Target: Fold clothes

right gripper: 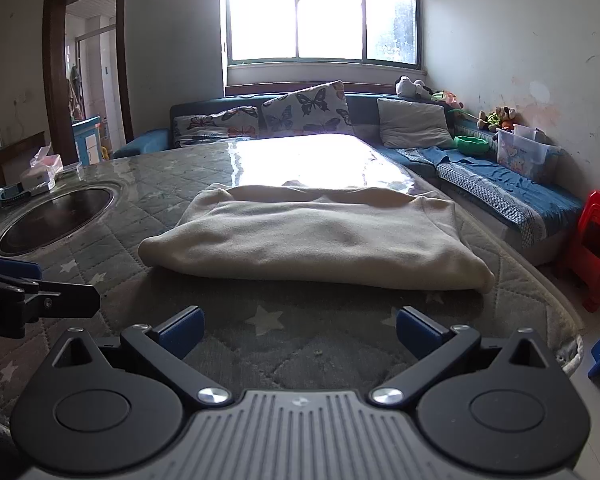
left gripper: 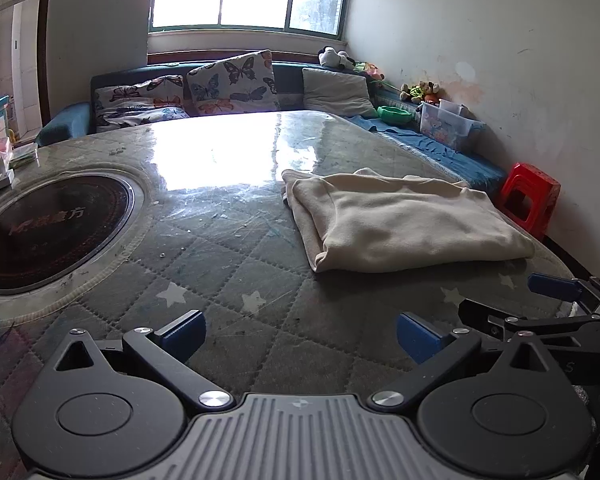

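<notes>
Both the left gripper (left gripper: 300,336) and right gripper (right gripper: 300,330) hovered spread and empty near the folded cream garment (right gripper: 316,236) by the tabletop's (left gripper: 228,240) right edge.

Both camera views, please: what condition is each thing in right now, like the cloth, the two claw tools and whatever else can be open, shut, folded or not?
Cream garment: folded into a flat stack, lying on the table, untouched.
Left gripper: open, empty, short of the garment.
Right gripper: open, empty, short of the garment's near edge.
Clear storage bin: open-topped, on the couch.
Red stool: upright on the floor.
</notes>
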`<state>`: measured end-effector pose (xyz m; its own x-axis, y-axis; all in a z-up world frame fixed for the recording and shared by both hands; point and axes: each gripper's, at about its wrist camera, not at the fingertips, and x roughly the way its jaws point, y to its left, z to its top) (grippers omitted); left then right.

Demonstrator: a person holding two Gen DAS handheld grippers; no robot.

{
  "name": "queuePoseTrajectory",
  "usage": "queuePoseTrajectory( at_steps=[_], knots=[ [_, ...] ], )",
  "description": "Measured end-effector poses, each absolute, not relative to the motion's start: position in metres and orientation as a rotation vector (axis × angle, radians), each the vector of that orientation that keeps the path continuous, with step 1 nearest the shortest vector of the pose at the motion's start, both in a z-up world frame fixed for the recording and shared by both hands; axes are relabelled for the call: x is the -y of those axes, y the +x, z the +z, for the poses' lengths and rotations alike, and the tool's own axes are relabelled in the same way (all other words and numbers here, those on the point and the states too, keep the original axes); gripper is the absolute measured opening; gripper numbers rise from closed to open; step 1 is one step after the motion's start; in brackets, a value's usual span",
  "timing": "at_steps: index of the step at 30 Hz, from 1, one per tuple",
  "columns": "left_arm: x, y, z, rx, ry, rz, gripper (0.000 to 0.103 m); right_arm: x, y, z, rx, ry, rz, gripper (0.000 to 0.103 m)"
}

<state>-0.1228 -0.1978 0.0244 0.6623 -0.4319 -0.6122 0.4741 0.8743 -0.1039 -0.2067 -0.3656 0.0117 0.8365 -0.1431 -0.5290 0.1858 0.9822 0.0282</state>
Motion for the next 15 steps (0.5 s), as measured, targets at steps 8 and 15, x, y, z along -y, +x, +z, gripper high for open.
queuePoseTrajectory(
  at_steps=[8, 15],
  knots=[
    [0.201, -0.132, 0.027, -0.66, 0.084, -0.52, 0.103, 0.364, -0.213, 0.012, -0.534, 0.087, -0.173, 0.103],
    [0.204, -0.14, 0.028, -0.643, 0.102, -0.528, 0.103, 0.363, -0.218, 0.013, -0.52, 0.087, -0.171, 0.103]
  ],
)
